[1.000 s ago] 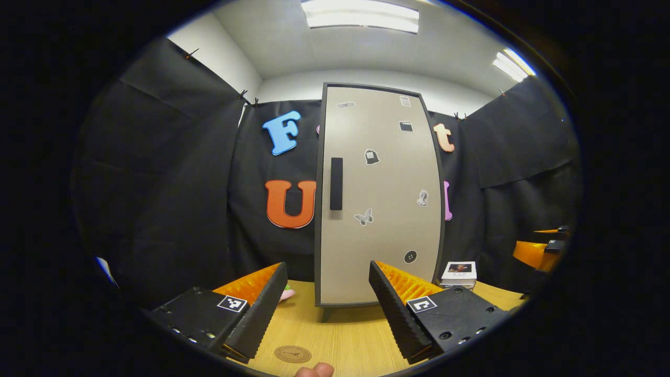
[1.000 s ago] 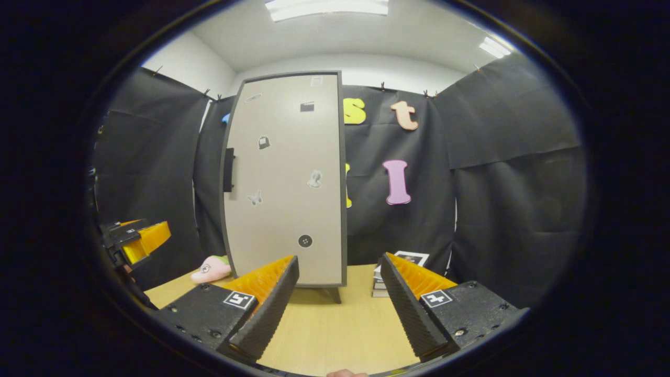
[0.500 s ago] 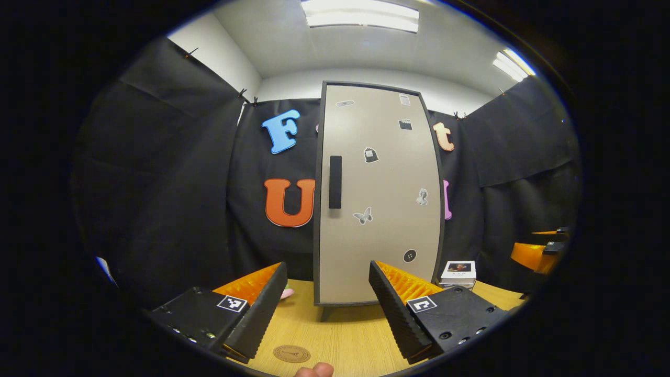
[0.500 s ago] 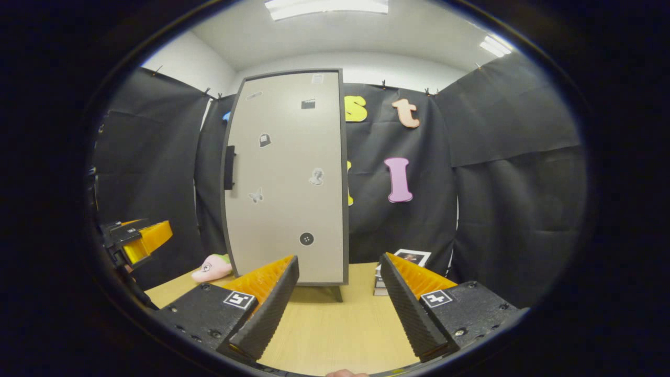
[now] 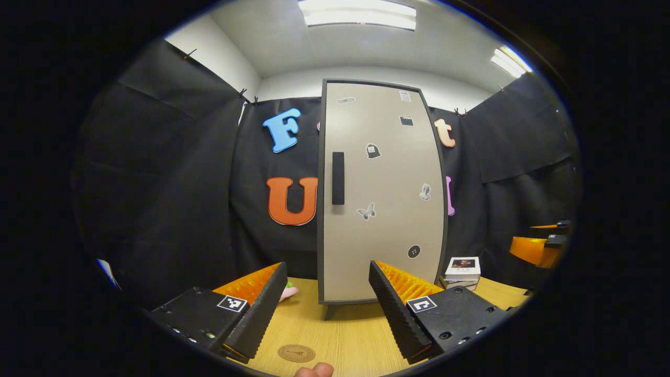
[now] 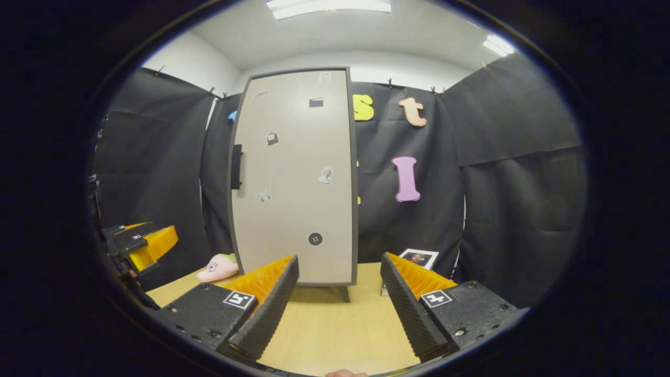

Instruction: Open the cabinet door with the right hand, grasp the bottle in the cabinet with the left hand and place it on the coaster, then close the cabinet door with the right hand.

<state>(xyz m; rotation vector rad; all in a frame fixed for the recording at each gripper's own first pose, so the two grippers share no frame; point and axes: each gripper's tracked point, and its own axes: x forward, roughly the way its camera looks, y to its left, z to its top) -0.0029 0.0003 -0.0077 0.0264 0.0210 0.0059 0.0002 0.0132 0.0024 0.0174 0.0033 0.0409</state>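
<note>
Left gripper view: left gripper low over the worktop, jaws wide, holding nothing. Coaster flat on the worktop between the fingers. Cabinet door straight ahead, shut, black handle near its left edge. Books beside it. Right gripper view: right gripper jaws wide too, well apart from the door. Pink toy at the left.

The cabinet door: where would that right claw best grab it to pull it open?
By the black vertical bar handle near the door's left edge as the right gripper view shows it. It stands proud of the flat panel, so the right claw, now open, could probably come straight on and close across its narrow width.
</note>
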